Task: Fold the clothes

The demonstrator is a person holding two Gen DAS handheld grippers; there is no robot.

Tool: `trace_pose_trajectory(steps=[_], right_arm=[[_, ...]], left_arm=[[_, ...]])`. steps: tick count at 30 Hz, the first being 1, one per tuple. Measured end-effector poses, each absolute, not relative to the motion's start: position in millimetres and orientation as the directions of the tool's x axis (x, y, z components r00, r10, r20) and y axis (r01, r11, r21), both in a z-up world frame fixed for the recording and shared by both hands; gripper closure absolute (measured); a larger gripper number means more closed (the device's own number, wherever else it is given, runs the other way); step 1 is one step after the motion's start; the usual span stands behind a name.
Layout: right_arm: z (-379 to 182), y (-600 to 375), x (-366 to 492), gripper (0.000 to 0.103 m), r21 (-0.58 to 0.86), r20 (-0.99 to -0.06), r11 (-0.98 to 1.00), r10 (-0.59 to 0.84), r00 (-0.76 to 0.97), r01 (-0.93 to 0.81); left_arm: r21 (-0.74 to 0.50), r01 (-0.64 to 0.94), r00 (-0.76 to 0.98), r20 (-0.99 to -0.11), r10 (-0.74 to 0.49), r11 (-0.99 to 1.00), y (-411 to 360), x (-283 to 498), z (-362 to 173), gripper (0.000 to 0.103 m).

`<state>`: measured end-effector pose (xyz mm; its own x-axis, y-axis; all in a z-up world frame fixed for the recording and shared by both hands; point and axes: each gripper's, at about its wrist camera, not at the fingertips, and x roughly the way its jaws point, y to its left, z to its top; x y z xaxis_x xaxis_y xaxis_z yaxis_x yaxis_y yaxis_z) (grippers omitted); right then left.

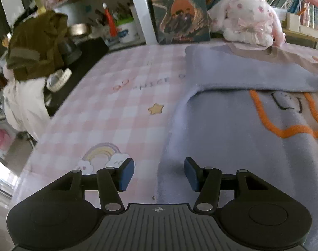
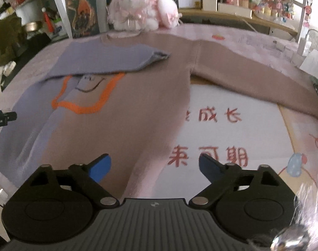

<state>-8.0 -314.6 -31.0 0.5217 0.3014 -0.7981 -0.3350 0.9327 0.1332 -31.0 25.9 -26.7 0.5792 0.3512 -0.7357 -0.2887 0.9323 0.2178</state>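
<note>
Both grippers tilted down over the near hem of a sweater spread flat on a table

The sweater, half lilac and half tan with an orange outline on the chest, lies face up on the pink printed tablecloth; its lilac sleeve is folded across the chest, while the tan sleeve lies stretched out on the cloth to the side. The left gripper points down at the sweater's lilac edge, jaws about half apart, nothing between the blue pads, one pad over the cloth and one over the knit. The right gripper points down at the sweater's tan edge, jaws spread wide and empty. A white plush rabbit sits just beyond the sweater's collar, beside an upright book
</note>
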Motion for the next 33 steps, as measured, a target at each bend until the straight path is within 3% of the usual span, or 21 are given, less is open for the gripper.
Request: trace_pose_trajectory(steps=[6,8,9,10,11,12,26,33], right_arm=[[-35,-304,-17,0.041,0.120,-0.824,0.949,0.260,0.504,-0.293],[-34,-301,-19,0.054,0.113,-0.823,0.952,0.251,0.510,-0.286],[-34,-299,-20,0.064,0.113,-0.821,0.952,0.250,0.513,-0.283],[-34,-298,-20,0.075,0.112,-0.819,0.952,0.251,0.516,-0.285],[-34,-297,-20,0.081,0.114,-0.817,0.953,0.251,0.520,-0.282],[-34,-296,-20,0.088,0.115,-0.814,0.954,0.251,0.523,-0.278],[-36,-275,-1,0.091,0.057,-0.795,0.957,0.216,0.568,-0.284],[-38,-274,-6,0.090,0.051,-0.791,0.963,0.200,0.578,-0.264]], left_arm=[[0.114,-0.282,0.611,-0.745,0.270,0.953,42,-35,-29,0.050],[0.059,-0.278,0.618,-0.753,0.225,0.959,48,-37,-29,0.060],[0.019,-0.267,0.624,-0.758,0.188,0.963,51,-37,-29,0.080],[-0.028,-0.255,0.630,-0.763,0.144,0.966,54,-38,-29,0.090],[-0.069,-0.245,0.635,-0.765,0.106,0.967,56,-38,-29,0.097],[-0.067,-0.248,0.635,-0.764,0.110,0.966,55,-39,-28,0.098],[-0.104,-0.272,0.650,-0.753,0.102,0.957,76,-34,-30,0.098],[-0.065,-0.256,0.660,-0.740,0.126,0.964,76,-40,-29,0.089]])
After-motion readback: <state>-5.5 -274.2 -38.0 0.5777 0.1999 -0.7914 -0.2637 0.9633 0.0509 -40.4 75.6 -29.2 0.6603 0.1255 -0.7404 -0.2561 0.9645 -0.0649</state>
